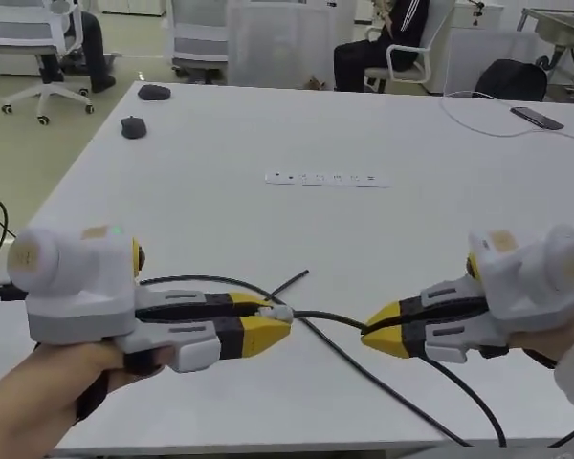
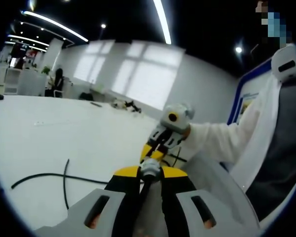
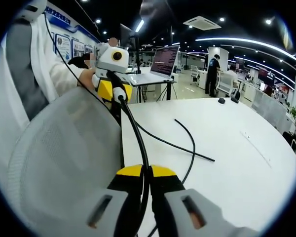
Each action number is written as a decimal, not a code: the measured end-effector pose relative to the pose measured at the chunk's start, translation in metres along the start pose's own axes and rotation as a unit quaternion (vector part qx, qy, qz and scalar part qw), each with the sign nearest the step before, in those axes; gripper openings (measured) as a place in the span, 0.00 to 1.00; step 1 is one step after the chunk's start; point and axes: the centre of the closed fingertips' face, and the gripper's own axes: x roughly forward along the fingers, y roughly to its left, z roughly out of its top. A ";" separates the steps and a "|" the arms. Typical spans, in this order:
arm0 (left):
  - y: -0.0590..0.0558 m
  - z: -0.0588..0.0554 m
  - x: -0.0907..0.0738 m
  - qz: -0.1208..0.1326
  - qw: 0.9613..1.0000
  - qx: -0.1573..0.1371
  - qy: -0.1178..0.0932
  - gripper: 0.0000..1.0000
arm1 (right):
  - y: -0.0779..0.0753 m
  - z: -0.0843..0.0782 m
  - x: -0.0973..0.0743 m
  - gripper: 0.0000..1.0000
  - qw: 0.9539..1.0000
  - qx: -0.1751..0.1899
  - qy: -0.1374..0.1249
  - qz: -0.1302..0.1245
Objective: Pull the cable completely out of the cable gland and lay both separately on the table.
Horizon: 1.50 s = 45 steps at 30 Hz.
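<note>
Over the near part of the desk you hold both tools up off the surface, tips facing each other and only a short way apart. Your left hand-held gripper is clamped on the pale cable gland, which sits right at its yellow jaw tips. Your right hand-held gripper is closed on the black cable, which runs between its jaws in the right gripper view. A short span of cable bridges the gap between the gland and the right tips with a slight sag. More cable trails away behind the right tool, and other lengths lie loose on the desk below, crossing each other. A further length arcs in to the gland from your left side, so the cable looks to be threaded through the gland and not yet out. That puts you in the pulling step, with neither part laid down. The next move, as I judge it, calls for keeping the gland pinned firmly in the left jaws and drawing the right tool straight away along the gland's axis. There seems to be a good deal of cable to pass through, so expect to let go and regrip close to the gland more than once, and mind that the crossed slack doesn't snag.
</note>
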 end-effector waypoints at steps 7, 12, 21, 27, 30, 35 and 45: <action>0.003 0.006 -0.004 0.007 1.000 -0.008 -0.016 0.16 | -0.011 -0.021 -0.009 0.03 0.999 0.017 0.026 -0.024; 0.003 0.006 -0.004 0.007 1.000 -0.008 -0.017 0.16 | -0.012 -0.021 -0.012 0.03 0.999 0.021 0.021 -0.029; 0.006 0.008 -0.005 0.014 1.000 -0.012 -0.025 0.16 | -0.012 -0.011 -0.016 0.04 0.999 0.012 0.017 -0.040; 0.004 0.007 -0.002 0.011 1.000 -0.008 -0.022 0.16 | -0.007 0.022 -0.017 0.14 0.999 -0.019 -0.007 -0.034; 0.004 0.007 -0.002 0.011 1.000 -0.009 -0.021 0.16 | 0.000 0.046 -0.017 0.16 0.998 -0.041 -0.031 -0.023; 0.006 0.006 -0.002 0.012 1.000 -0.009 -0.020 0.16 | 0.015 0.082 -0.011 0.16 0.994 -0.092 -0.053 0.006; 0.012 0.010 -0.005 0.025 0.999 -0.007 -0.029 0.16 | 0.021 0.102 0.020 0.12 0.990 -0.130 -0.051 0.035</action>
